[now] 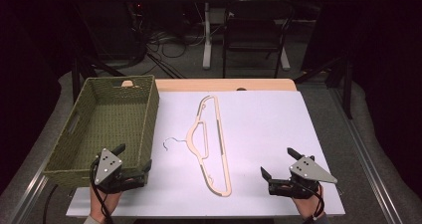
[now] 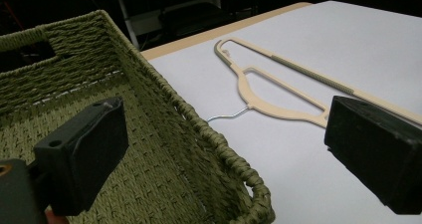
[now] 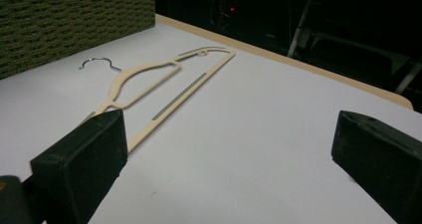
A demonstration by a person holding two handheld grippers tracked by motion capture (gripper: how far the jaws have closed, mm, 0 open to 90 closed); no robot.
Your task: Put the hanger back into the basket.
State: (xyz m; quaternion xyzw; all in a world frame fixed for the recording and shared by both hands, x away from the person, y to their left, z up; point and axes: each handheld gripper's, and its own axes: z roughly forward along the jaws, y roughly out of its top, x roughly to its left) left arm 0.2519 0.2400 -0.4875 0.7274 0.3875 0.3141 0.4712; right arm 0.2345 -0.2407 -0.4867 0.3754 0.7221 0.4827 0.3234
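Dark room, cables and a chair frame [image 1: 255, 32] behind the table; work surface is a white sheet [image 1: 268, 129] over a wooden top. The beige hanger [image 1: 213, 144] lies flat mid-sheet between the two claws, wire hook [image 1: 171, 142] pointing toward the basket, touching neither claw. From the left gripper [image 1: 133, 164] the hanger sits ahead and off toward its right jaw, well apart; from the right gripper [image 1: 281, 173] it lies ahead, off toward its left jaw, nearest end close to that jaw tip. Both claws spread wide, pads [image 3: 84, 159] bare, nothing pinched. The left claw hangs over the near corner of the green woven basket [image 1: 149, 109], one jaw above the basket interior, the other above the sheet. The basket interior looks empty as far as it shows. My read: still at the approach step, no grasp yet; likely job is hanger into basket. Next move calls for dropping a claw low and level onto a thin bar, jaws straddling it, since it lies flush on the sheet with little to bite. Hard to tell: claw height above the sheet, and whether the hanger's grey strips are grip inserts. The basket's near wall is cut off in the left gripper view.
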